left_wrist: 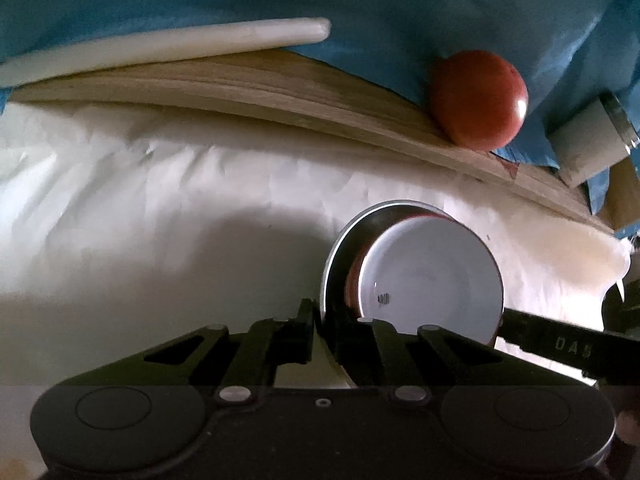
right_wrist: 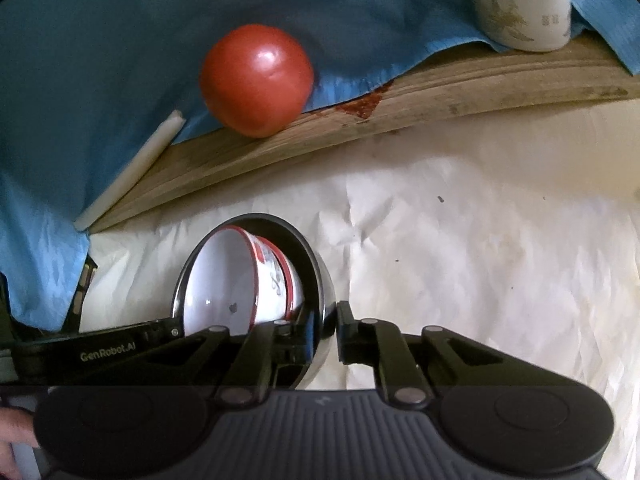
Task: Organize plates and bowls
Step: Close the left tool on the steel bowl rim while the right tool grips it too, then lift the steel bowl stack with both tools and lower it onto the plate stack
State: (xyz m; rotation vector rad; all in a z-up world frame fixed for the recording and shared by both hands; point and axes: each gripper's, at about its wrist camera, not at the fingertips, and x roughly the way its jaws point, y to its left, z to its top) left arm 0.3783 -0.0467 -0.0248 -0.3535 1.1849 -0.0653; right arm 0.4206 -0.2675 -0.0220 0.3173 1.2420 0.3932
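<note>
White paper (right_wrist: 480, 240) below; L tool (left_wrist: 320, 320), R tool (right_wrist: 330, 320) both clamp steel bowl (right_wrist: 320, 280) rim.

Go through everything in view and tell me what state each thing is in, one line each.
Steel bowl: tipped on edge, rim clamped on both sides.
Red-rimmed white bowl: nested inside the steel bowl, tilted with it.
Left tool: shut on the steel bowl's rim.
Right tool: shut on the steel bowl's rim.
Tomato: whole, resting on the wooden board.
White cup: upright on the blue cloth.
</note>
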